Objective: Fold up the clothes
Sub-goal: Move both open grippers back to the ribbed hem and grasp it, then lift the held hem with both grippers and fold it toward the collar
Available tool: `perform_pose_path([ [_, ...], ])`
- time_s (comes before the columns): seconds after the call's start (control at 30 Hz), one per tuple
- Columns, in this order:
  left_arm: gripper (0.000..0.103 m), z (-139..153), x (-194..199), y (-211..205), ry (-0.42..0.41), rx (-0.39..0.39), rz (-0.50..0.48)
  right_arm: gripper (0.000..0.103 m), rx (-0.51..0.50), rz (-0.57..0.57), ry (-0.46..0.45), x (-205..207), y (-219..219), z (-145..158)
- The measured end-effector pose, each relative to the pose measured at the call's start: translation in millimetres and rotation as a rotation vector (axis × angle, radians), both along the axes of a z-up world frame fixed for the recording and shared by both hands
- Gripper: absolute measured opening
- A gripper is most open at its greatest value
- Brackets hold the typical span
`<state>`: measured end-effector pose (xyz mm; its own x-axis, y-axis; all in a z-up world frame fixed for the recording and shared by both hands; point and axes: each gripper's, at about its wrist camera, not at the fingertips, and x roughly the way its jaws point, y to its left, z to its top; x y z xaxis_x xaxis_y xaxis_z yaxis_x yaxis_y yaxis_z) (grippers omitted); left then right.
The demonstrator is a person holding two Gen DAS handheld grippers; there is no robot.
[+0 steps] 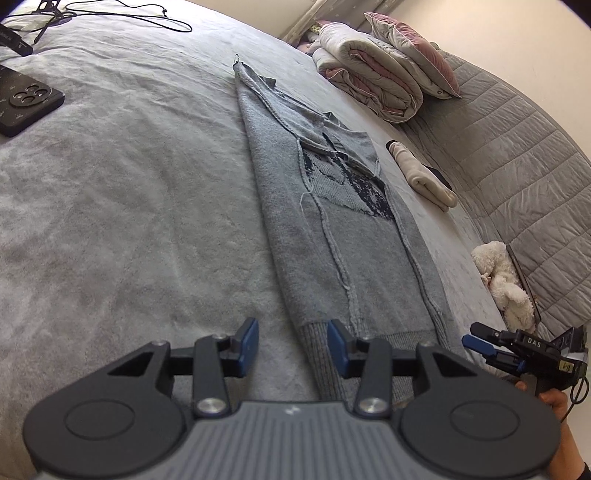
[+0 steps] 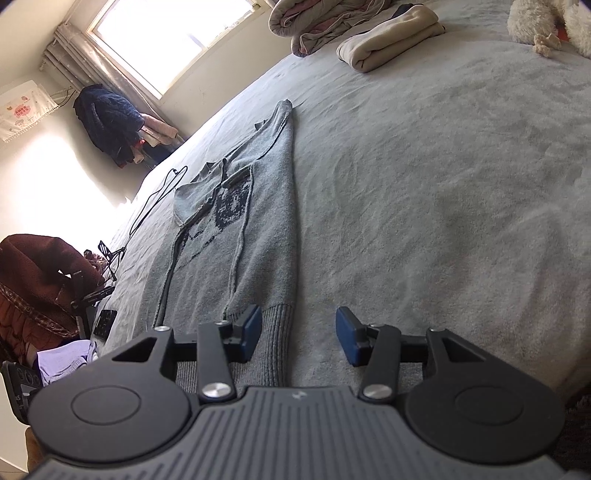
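Observation:
A grey knitted sweater (image 1: 332, 236) with a dark pattern lies lengthwise on the bed, its sides folded inward into a long strip, ribbed hem nearest me. My left gripper (image 1: 292, 349) stands open at the hem's left corner, with the ribbed edge running between its blue pads. The same sweater (image 2: 251, 236) shows in the right wrist view, where my right gripper (image 2: 299, 334) is open over the hem's right corner, nothing clamped. The right gripper (image 1: 491, 345) also appears at the right edge of the left wrist view, held by a hand.
The bed (image 1: 110, 221) has a pale grey cover. A black phone (image 1: 26, 103) and cables (image 1: 122, 16) lie far left. A folded quilt (image 1: 369, 70), a rolled cream garment (image 1: 424, 177) and a white plush toy (image 1: 502, 280) sit along the right side. Clothes hang by the window (image 2: 107, 122).

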<state>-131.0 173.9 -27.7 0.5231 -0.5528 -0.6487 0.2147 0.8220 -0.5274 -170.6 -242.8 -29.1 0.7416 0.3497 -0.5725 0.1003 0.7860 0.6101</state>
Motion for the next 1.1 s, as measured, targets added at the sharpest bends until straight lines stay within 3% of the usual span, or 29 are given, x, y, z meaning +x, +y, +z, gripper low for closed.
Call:
perform_pose_path([
  [0.37,0.04,-6.6,3.4,2.0,0.07,-0.09,-0.068,0.054,-0.031,0.054,0.013,-0.3,6.5,-0.9],
  [0.57,0.038,-10.3,2.9,-8.3,0.078,-0.094,-0.117,0.055,-0.019,0.124,0.016,1.9,18.5,-4.4],
  [0.83,0.03,-23.1,3.7,-15.6,0.135,-0.177,-0.158,0.054,-0.008,0.197,0.027,10.7,34.0,-7.5],
  [1.0,0.023,-26.0,2.6,-20.4,0.164,-0.2,-0.187,0.04,-0.011,0.218,0.032,8.6,36.1,-9.9],
  [1.1,0.017,-26.7,1.8,-25.4,0.182,-0.209,-0.214,0.026,0.053,0.215,0.049,8.7,30.4,-13.5],
])
